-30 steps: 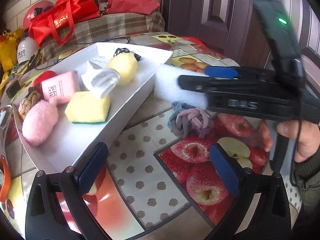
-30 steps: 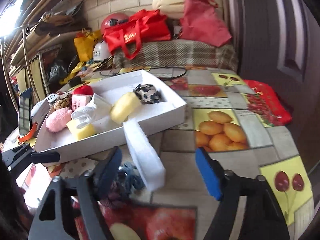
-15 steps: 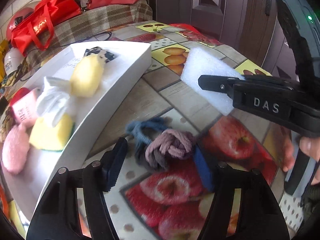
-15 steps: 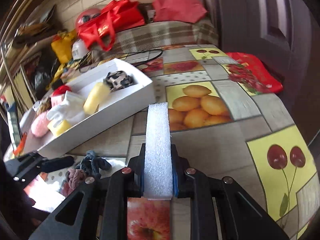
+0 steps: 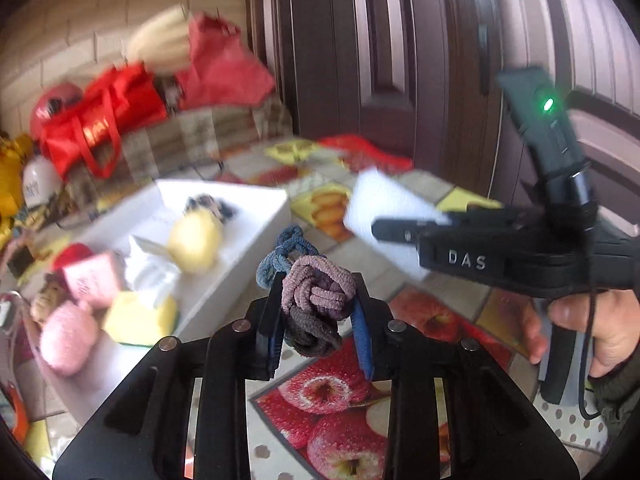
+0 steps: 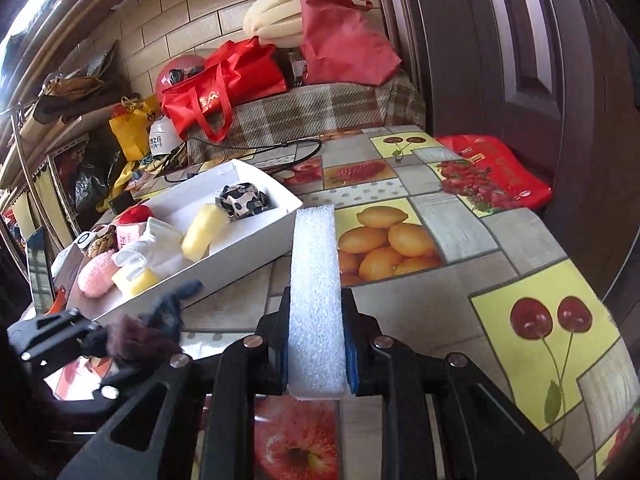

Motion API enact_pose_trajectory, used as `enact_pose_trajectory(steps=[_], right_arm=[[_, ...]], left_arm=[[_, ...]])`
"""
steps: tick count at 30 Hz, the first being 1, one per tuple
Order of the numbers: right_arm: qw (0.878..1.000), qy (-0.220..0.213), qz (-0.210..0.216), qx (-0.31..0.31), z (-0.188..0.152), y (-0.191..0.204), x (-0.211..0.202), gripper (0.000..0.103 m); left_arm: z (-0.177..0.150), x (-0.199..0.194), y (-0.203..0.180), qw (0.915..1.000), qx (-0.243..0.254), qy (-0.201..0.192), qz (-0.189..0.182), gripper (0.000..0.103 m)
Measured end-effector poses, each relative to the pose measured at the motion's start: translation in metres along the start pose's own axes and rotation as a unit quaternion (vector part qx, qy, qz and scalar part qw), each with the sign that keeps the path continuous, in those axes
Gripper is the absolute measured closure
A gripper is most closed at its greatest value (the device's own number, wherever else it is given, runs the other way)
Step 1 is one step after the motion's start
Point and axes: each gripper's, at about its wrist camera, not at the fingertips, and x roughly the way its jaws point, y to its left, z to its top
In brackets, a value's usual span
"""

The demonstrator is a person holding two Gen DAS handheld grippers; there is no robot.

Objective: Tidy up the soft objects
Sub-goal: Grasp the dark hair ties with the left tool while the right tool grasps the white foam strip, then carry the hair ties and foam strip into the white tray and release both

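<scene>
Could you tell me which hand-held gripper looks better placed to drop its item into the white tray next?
Probably left. The left hand-held gripper holds the knotted hair ties right beside the white tray; the right hand-held gripper with its foam strip sits farther from it.

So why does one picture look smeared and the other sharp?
Left wrist view: motion blur smears the white box and red bag, while the knotted hair ties it carries stay sharp. Right wrist view: crisp throughout, fisheye-bent edges, window glare top left.
</scene>
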Motion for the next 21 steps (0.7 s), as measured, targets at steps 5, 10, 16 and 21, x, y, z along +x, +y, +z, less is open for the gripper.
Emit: enact_pose_trajectory(steps=[5,10,16,21], right_arm=[[0.999,-0.043,-0.005,-0.011,-0.007,0.011,-0.022,0.082],[0.996,-0.078,-0.005,-0.034,-0.017,0.035,-0.039,0.082],[0.992,-0.095,0.009,-0.087,-0.027,0.073,-0.046,0.082],[0.99,-0.094,0.028,-0.106,-0.03,0.096,-0.041,0.082]], left_arm=[[-0.011,-0.042,0.017,0.9979,-0.002,-0.056,0.034,0.074],[-0.019,-0.059,0.056,0.994,-0.045,-0.067,0.074,0.074],[-0.03,-0.068,0.082,0.9883,-0.065,-0.073,0.117,0.074],[-0.037,-0.073,0.099,0.9857,-0.07,-0.07,0.136,0.074]])
